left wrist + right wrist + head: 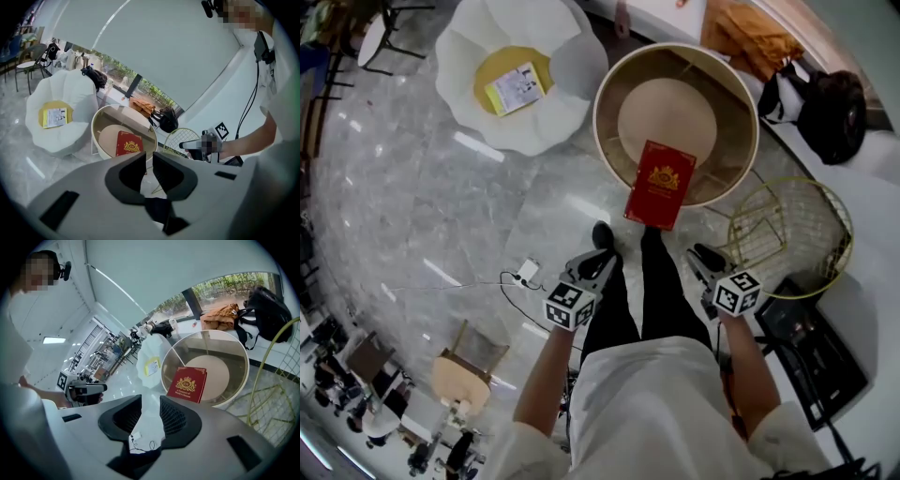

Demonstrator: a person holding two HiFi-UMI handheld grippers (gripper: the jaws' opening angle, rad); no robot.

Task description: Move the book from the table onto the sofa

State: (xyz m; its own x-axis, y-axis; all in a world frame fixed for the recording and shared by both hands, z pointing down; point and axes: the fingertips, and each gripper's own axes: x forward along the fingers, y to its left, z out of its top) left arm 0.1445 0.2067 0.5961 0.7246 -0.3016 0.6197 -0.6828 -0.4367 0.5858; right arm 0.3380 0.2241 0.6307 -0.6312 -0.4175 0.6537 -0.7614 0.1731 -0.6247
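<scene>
A red book with a gold crest lies on the round glass-topped table, its near end over the table's front rim. The sofa is a white petal-shaped seat at the upper left, with a yellow cushion and a leaflet on it. My left gripper and right gripper hang below the table, apart from the book. In the left gripper view the left gripper shows a narrow gap, nothing in it, with the book beyond. In the right gripper view the right gripper stands wider, empty, short of the book.
A yellow wire basket table stands right of the round table. A black bag and an orange garment lie on a ledge behind. A white plug with cable lies on the marble floor. A black case sits at lower right.
</scene>
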